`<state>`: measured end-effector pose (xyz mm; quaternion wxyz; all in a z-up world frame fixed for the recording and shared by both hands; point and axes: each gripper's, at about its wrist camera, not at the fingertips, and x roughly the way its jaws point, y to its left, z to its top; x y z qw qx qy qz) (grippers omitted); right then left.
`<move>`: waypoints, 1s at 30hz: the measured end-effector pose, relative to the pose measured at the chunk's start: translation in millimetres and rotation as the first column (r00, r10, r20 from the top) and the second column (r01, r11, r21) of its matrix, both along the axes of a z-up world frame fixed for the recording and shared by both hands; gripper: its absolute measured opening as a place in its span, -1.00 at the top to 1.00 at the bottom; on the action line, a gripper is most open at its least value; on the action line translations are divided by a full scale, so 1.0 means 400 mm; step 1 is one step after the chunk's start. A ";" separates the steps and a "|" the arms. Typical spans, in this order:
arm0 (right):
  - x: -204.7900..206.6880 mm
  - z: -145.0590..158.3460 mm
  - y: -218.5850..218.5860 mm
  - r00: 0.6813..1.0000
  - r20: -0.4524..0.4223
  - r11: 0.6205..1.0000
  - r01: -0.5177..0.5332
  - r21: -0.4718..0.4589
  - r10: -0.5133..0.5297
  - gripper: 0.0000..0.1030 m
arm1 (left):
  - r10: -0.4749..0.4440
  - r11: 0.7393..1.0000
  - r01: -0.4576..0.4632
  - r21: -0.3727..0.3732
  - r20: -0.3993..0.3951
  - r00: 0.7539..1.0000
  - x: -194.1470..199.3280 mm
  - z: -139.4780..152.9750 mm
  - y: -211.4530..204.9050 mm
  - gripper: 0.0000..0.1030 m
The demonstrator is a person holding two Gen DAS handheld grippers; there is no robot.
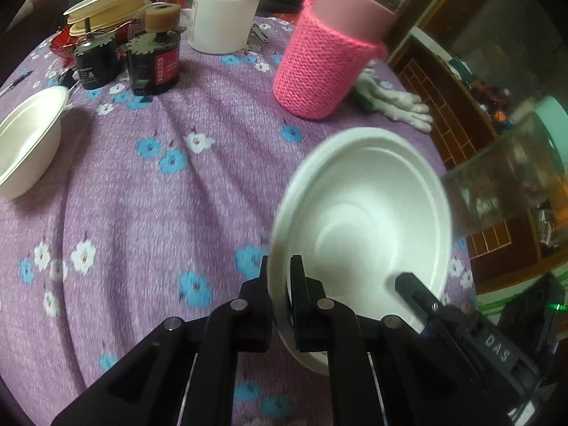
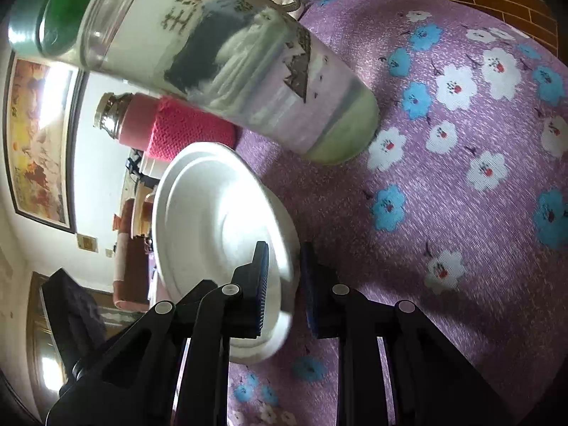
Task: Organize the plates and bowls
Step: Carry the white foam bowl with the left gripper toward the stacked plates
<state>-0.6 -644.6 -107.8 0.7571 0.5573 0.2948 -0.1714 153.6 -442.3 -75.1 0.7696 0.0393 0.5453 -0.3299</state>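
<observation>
A white bowl (image 1: 365,220) is tilted above the purple flowered tablecloth (image 1: 159,195). My left gripper (image 1: 280,284) is shut on its left rim, one finger outside and one inside. In the right wrist view my right gripper (image 2: 284,277) straddles the same bowl's (image 2: 213,220) rim, and its jaws look closed on it. The right gripper also shows in the left wrist view (image 1: 426,298) at the bowl's near right rim. A second white bowl (image 1: 28,138) sits at the left edge. A stack of plates (image 1: 110,3) stands at the back left.
A pink knit-sleeved bottle (image 1: 326,56), a white tub (image 1: 223,14) and two dark jars (image 1: 152,56) stand at the back. White gloves (image 1: 394,103) lie by the right edge. A tall glass jar (image 2: 227,60) stands close beside the held bowl.
</observation>
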 end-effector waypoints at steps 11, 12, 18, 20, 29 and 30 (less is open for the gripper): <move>-0.050 0.036 0.138 0.996 -0.012 0.995 -0.094 -0.013 0.094 0.74 | 0.030 0.999 -0.031 0.023 0.015 0.999 -0.082 0.033 0.167 0.83; -0.053 0.038 0.160 0.994 -0.020 0.994 -0.109 -0.025 0.109 0.74 | 0.037 0.999 -0.038 0.026 0.017 0.999 -0.094 0.035 0.191 0.83; -0.091 0.038 0.284 0.983 -0.028 0.983 -0.183 -0.015 0.183 0.74 | 0.050 0.998 -0.052 0.046 0.052 0.997 -0.169 0.048 0.325 0.83; -0.098 0.041 0.324 0.979 -0.033 0.979 -0.202 -0.025 0.202 0.74 | 0.058 0.997 -0.062 0.055 0.081 0.995 -0.199 0.051 0.367 0.83; -0.119 0.042 0.456 0.959 -0.051 0.958 -0.281 -0.058 0.278 0.74 | 0.080 0.993 -0.091 0.072 0.147 0.986 -0.275 0.047 0.492 0.80; -0.116 0.043 0.467 0.958 -0.055 0.957 -0.284 -0.063 0.281 0.74 | 0.080 0.993 -0.092 0.070 0.148 0.986 -0.282 0.045 0.502 0.79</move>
